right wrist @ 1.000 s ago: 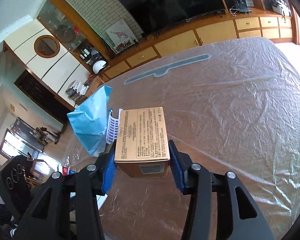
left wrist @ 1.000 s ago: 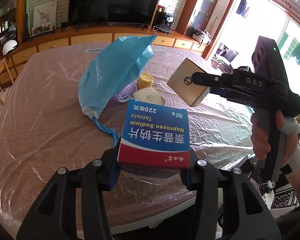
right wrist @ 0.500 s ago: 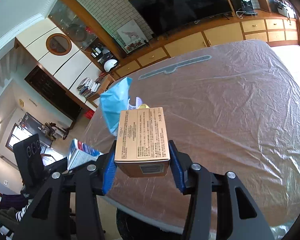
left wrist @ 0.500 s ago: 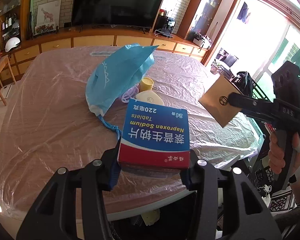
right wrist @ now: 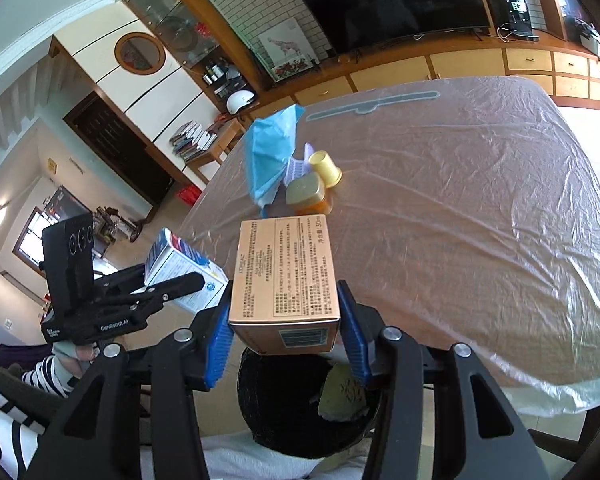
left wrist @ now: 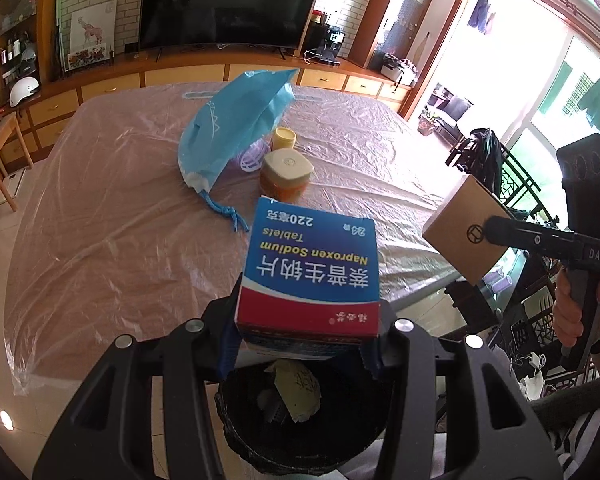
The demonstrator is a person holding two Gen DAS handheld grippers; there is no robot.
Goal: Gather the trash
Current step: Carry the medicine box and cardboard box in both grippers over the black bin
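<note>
My left gripper (left wrist: 300, 344) is shut on a blue, red and white Naproxen Sodium tablet box (left wrist: 310, 268) and holds it above a black trash bin (left wrist: 300, 436). My right gripper (right wrist: 286, 344) is shut on a tan cardboard box (right wrist: 286, 276) and holds it over the same bin (right wrist: 296, 412). The bin holds crumpled yellowish trash (left wrist: 298, 396). The tan box also shows in the left wrist view (left wrist: 466, 228), and the tablet box in the right wrist view (right wrist: 180, 272). Both boxes hang past the table's near edge.
On the plastic-covered table (left wrist: 100, 220) lie a blue drawstring bag (left wrist: 232, 128), an orange jar with a beige lid (left wrist: 286, 176), a small yellow cup (left wrist: 284, 138) and a lilac plastic piece (left wrist: 254, 156). A TV cabinet stands behind.
Both grippers pulled back from over the table to above the bin at its near edge, each keeping its box. The bin and its contents came into view.
</note>
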